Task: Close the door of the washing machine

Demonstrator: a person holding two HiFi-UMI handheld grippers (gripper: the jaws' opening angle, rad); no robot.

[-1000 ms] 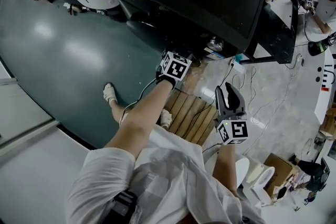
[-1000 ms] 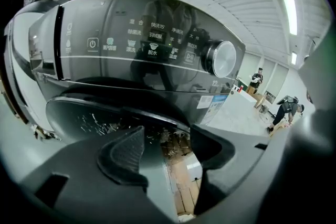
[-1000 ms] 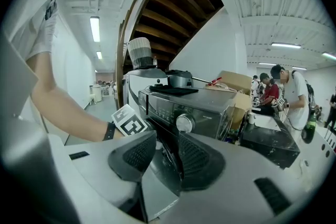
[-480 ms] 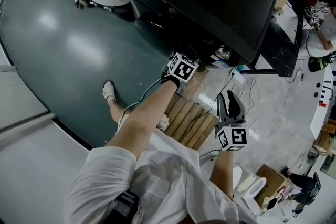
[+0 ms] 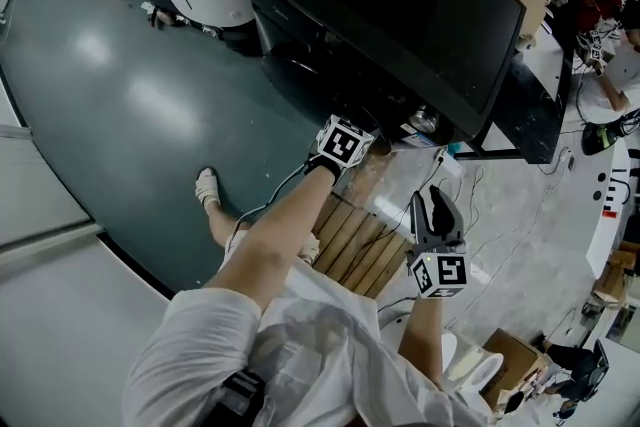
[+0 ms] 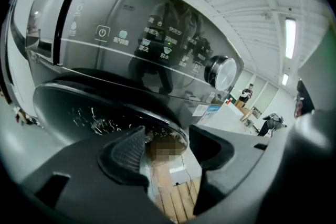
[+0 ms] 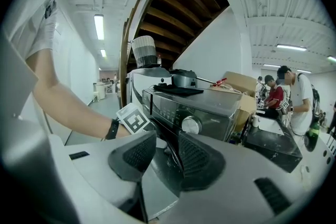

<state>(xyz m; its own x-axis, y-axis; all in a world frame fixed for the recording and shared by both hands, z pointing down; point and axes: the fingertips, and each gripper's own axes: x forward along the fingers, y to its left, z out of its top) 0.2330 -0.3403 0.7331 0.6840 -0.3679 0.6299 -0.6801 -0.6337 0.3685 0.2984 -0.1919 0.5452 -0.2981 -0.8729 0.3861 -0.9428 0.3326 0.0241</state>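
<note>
Near the front of the dark grey washing machine [image 5: 400,5], the left gripper [image 6: 165,136] has its tongs spread wide. The right rim of the round dark glass door [image 6: 100,113] sits just past the tips, and the pads do not look pressed on it. The glass is smooth and curved, so I think a push there could slide off. A soft push might also let the door swing back without clicking shut. If the tips stay at the rim, they could get nipped between door and machine. A push too high could bump the shiny black panel with small white signs [image 6: 147,44] or the round silver knob [image 6: 223,72]. The right gripper [image 7: 165,139] hangs nearer and to the right, its tongs a little apart with nothing in them. The door is low on the machine's front, under the panel. It bulges out, looks glossy and has pale speckles. I cannot tell if it is fully shut. The machine stands beside pale wooden slats [image 5: 365,235].
</note>
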